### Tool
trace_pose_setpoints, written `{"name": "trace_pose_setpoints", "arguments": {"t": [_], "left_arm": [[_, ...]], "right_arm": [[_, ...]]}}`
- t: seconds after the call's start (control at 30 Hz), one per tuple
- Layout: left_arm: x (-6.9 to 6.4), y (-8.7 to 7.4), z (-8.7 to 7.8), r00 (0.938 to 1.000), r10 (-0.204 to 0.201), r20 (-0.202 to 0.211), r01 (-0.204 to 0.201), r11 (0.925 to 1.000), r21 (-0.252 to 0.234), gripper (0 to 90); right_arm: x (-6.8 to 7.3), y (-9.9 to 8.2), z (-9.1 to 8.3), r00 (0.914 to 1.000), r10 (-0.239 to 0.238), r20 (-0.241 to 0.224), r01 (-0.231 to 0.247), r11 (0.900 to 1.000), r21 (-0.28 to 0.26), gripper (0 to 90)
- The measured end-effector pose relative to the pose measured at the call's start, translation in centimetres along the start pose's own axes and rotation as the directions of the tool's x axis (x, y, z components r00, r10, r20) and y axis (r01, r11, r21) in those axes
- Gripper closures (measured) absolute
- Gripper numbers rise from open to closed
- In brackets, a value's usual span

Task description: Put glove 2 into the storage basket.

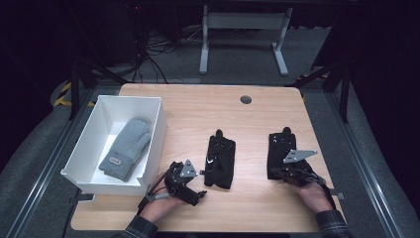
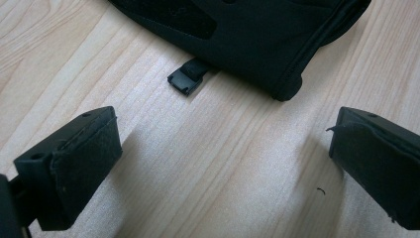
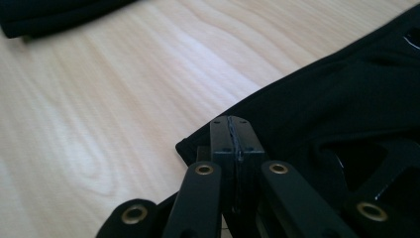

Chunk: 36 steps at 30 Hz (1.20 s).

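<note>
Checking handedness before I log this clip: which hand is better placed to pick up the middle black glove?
Left. The left gripper sits open beside the middle black glove, its cuff ahead. The right gripper is shut at the other black glove.

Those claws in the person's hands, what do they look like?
Both are black, jointed metal tools. The left claw has a grey three-cornered plate and trailing black cables; its fingertips are blocky and cloth-padded. The right claw shows brass-ringed pivots. Each plaid sleeve cuff is dark.

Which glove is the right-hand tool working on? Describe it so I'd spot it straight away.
Start at the white bin on the wooden table's left side, then look to the far right. The black glove there lies under the right gripper. Its twin lies mid-table, and the grey mitten sits inside the bin.
</note>
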State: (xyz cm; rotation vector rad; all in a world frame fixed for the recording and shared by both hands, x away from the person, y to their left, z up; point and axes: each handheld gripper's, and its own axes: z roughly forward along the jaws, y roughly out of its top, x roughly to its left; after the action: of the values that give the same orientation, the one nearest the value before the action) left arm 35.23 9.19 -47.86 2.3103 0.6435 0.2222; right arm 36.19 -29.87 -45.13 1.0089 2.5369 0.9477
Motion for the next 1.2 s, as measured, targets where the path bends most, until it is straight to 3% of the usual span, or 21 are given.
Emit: {"name": "trace_pose_setpoints", "arguments": {"t": [0.2, 0.3, 0.47, 0.53, 0.57, 0.6, 0.7, 0.77, 0.83, 1.2], "left_arm": [[0.0, 0.0, 0.0, 1.0000, -0.001, 0.001, 0.001, 1.0000, 0.000, 0.1], [0.0, 0.0, 0.0, 1.0000, 0.000, 0.000, 0.000, 1.0000, 0.000, 0.1], [0.0, 0.0, 0.0, 1.0000, 0.000, 0.000, 0.000, 1.0000, 0.000, 0.1], [0.0, 0.0, 0.0, 1.0000, 0.001, 0.001, -0.001, 1.0000, 0.000, 0.2], [0.0, 0.0, 0.0, 1.0000, 0.001, 0.001, -0.001, 1.0000, 0.000, 0.1], [0.0, 0.0, 0.0, 1.0000, 0.000, 0.001, 0.000, 1.0000, -0.001, 0.1], [0.0, 0.0, 0.0, 1.0000, 0.000, 0.001, 0.000, 1.0000, 0.000, 0.1], [0.0, 0.0, 0.0, 1.0000, 0.000, 0.003, 0.000, 1.0000, -0.001, 0.2], [0.0, 0.0, 0.0, 1.0000, 0.000, 0.003, 0.000, 1.0000, -0.001, 0.2], [0.0, 0.0, 0.0, 1.0000, 0.003, 0.002, -0.003, 1.0000, -0.002, 0.3]], "right_arm": [[1.9, 0.0, 0.2, 0.9977, -0.025, -0.063, 0.024, 0.9997, -0.007, 90.0], [2.1, 0.2, -0.4, 0.9975, -0.040, -0.058, 0.037, 0.9985, -0.040, 90.0], [-0.6, 0.5, -1.8, 0.9993, 0.027, 0.024, -0.024, 0.9944, -0.103, 90.0], [-2.2, 0.7, -1.8, 0.9957, 0.055, 0.075, -0.048, 0.9942, -0.096, 90.0], [-2.2, 0.7, -1.8, 0.9957, 0.055, 0.075, -0.048, 0.9942, -0.096, 90.0], [-3.3, 0.8, -1.7, 0.9908, 0.079, 0.109, -0.069, 0.9932, -0.093, 90.0], [-4.5, 0.6, -0.9, 0.9847, 0.099, 0.143, -0.091, 0.9937, -0.066, 90.0], [-4.9, 0.3, -0.3, 0.9830, 0.099, 0.154, -0.096, 0.9950, -0.025, 90.0], [-5.1, 0.1, 0.0, 0.9827, 0.115, 0.145, -0.111, 0.9933, -0.034, 90.0], [-2.0, 2.0, 1.8, 0.9940, 0.057, 0.093, -0.056, 0.9983, -0.019, 90.0]]}}
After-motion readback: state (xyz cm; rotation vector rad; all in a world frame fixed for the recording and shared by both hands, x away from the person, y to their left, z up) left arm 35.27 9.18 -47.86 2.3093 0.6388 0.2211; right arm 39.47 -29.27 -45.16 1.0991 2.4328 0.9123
